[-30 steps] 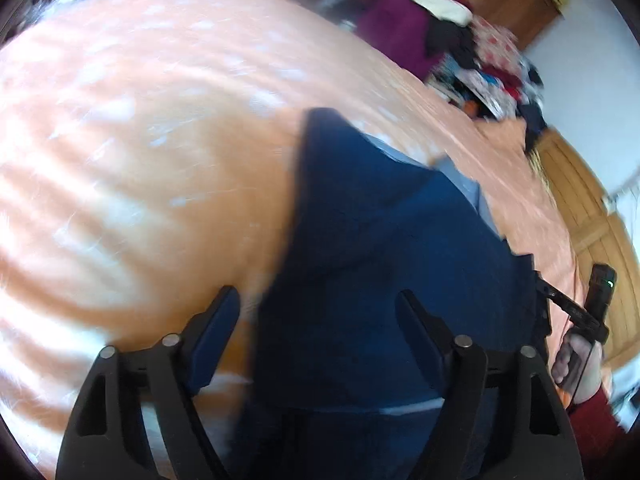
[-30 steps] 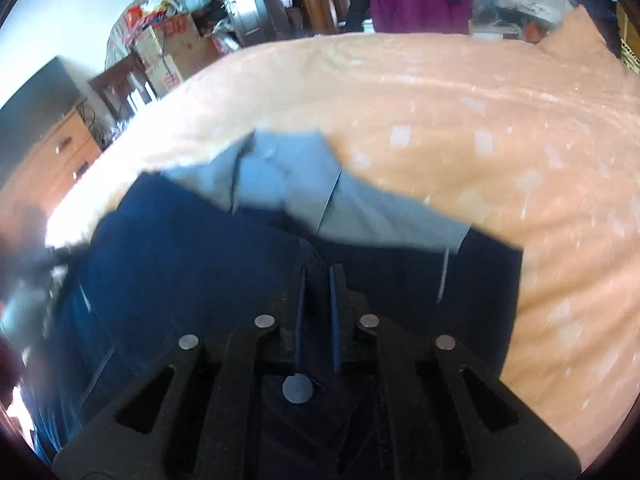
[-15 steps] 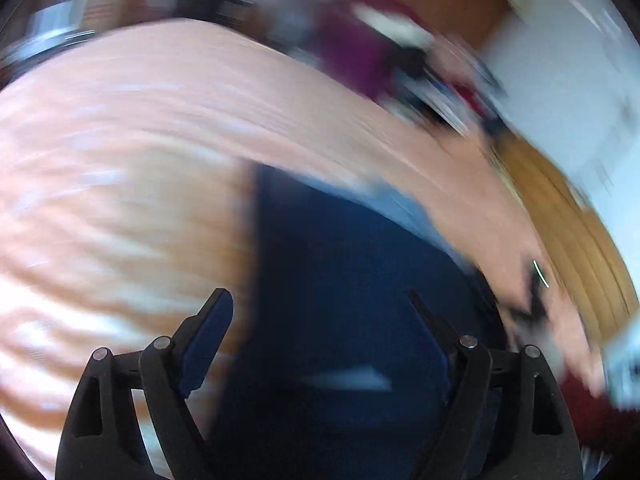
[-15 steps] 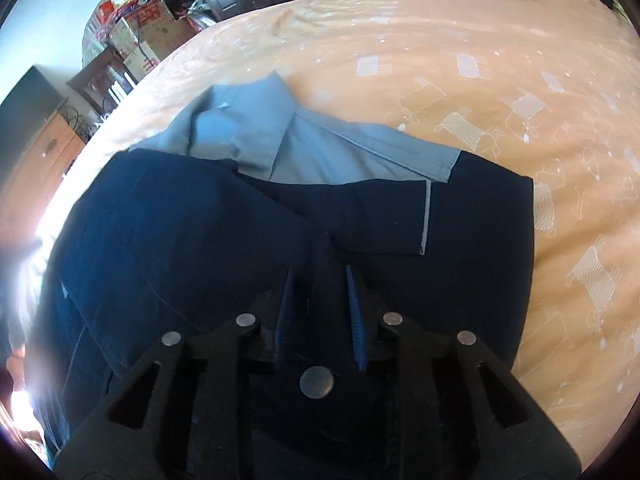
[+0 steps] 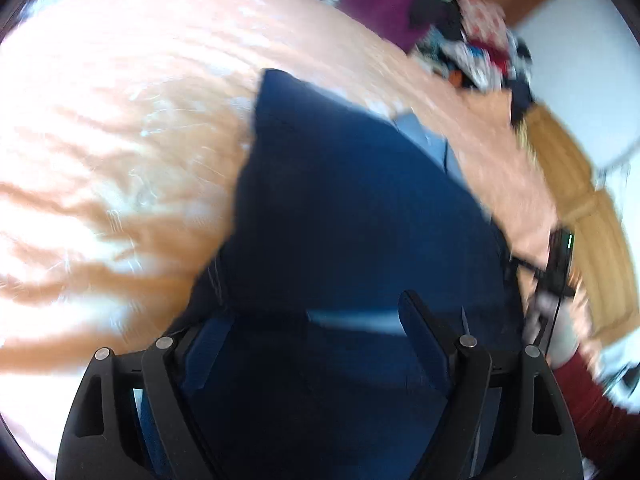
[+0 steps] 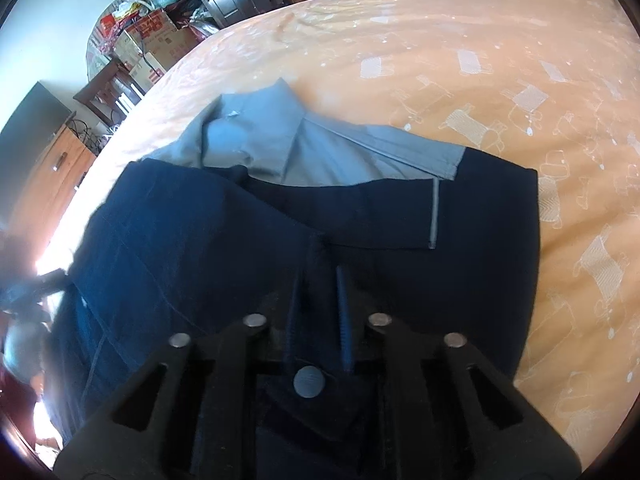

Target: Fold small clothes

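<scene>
- The left claw (image 5: 316, 336) hangs low over the near part of the navy shirt (image 5: 360, 208), its two black fingers spread wide apart with nothing between them but the cloth below; the left wrist view is smeared, so whether the tips touch the fabric I cannot tell.
- The shirt lies flat on a bed under a peach bedspread (image 6: 460, 40), a soft, faintly rumpled cloth printed with pale little figures.
- In the right wrist view the shirt (image 6: 200, 248) shows as dark, smooth woven cloth, folded into a rough rectangle, with a lighter grey-blue collar (image 6: 260, 140) spread at its far end and a thin pale stripe edging one folded sleeve.
- The right claw (image 6: 318, 292) points forward along the shirt's middle, its blue-padded fingers drawn close and pinched on a raised ridge of the navy fabric.
- At the right edge of the left wrist view, a hand (image 5: 540, 316) grips a black handle above a dark red sleeve (image 5: 588, 404).
</scene>
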`<state>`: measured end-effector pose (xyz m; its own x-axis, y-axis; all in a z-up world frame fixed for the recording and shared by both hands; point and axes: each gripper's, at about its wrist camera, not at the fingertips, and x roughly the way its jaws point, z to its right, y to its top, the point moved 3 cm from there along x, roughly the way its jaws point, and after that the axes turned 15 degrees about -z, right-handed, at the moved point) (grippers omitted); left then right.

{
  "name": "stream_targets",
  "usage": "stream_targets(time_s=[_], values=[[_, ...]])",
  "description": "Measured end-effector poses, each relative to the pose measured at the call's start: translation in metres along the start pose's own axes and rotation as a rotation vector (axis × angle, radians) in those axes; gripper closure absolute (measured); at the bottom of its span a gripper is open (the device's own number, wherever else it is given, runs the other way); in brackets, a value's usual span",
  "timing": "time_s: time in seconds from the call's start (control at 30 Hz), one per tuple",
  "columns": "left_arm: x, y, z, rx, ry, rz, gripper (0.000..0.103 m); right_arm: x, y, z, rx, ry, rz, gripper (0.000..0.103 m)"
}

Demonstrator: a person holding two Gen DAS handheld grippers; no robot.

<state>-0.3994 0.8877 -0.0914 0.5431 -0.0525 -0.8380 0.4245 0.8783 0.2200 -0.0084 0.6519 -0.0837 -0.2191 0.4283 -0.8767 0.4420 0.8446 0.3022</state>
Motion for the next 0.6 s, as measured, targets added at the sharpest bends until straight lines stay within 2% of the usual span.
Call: stream_targets(time_s=[0.03, 0.1, 0.13, 0.2, 0.23, 0.3, 0.33, 0.43, 0.47, 0.5, 0.53, 0.57, 0.6], values=[[-0.002, 0.000, -0.009, -0.023, -0.030, 0.029, 0.022, -0.001, 0.000, -0.004, 0.007, 0.009, 0.005, 0.087], [-0.012, -0.007, -0.033, -0.084, -0.057, 0.092, 0.056, -0.003, -0.003, -0.010, 0.017, 0.025, 0.013, 0.088], [-0.014, -0.011, -0.045, -0.110, -0.065, 0.112, 0.086, -0.001, -0.005, -0.014, 0.014, 0.039, 0.008, 0.088], [-0.011, -0.020, -0.078, -0.184, -0.194, 0.133, 0.089, 0.013, -0.007, -0.018, -0.005, 0.006, -0.024, 0.088], [-0.009, -0.017, -0.080, -0.188, -0.199, 0.123, 0.089, 0.019, -0.007, -0.017, 0.000, 0.001, -0.035, 0.088], [-0.010, -0.014, -0.069, -0.138, -0.119, 0.116, 0.089, 0.022, -0.005, -0.013, 0.025, 0.021, -0.033, 0.088], [-0.011, -0.015, -0.066, -0.131, -0.107, 0.124, 0.089, 0.022, -0.004, -0.012, 0.027, 0.026, -0.034, 0.086], [-0.028, -0.020, -0.059, -0.121, -0.053, 0.151, 0.084, 0.020, -0.004, -0.016, 0.006, 0.014, -0.037, 0.083], [-0.033, -0.026, -0.050, -0.107, -0.009, 0.145, 0.069, 0.020, -0.004, -0.016, 0.003, 0.023, -0.040, 0.079], [-0.039, -0.030, -0.039, -0.077, 0.038, 0.151, 0.048, 0.020, -0.005, -0.015, 0.002, 0.036, -0.038, 0.078], [-0.045, -0.035, -0.024, -0.034, 0.075, 0.162, 0.015, 0.020, -0.005, -0.016, 0.001, 0.040, -0.037, 0.078], [-0.053, -0.039, -0.007, 0.014, 0.090, 0.184, 0.008, 0.020, -0.005, -0.015, 0.002, 0.044, -0.037, 0.078], [-0.060, -0.042, 0.009, 0.053, 0.096, 0.204, 0.008, 0.020, -0.005, -0.015, 0.003, 0.047, -0.035, 0.077]])
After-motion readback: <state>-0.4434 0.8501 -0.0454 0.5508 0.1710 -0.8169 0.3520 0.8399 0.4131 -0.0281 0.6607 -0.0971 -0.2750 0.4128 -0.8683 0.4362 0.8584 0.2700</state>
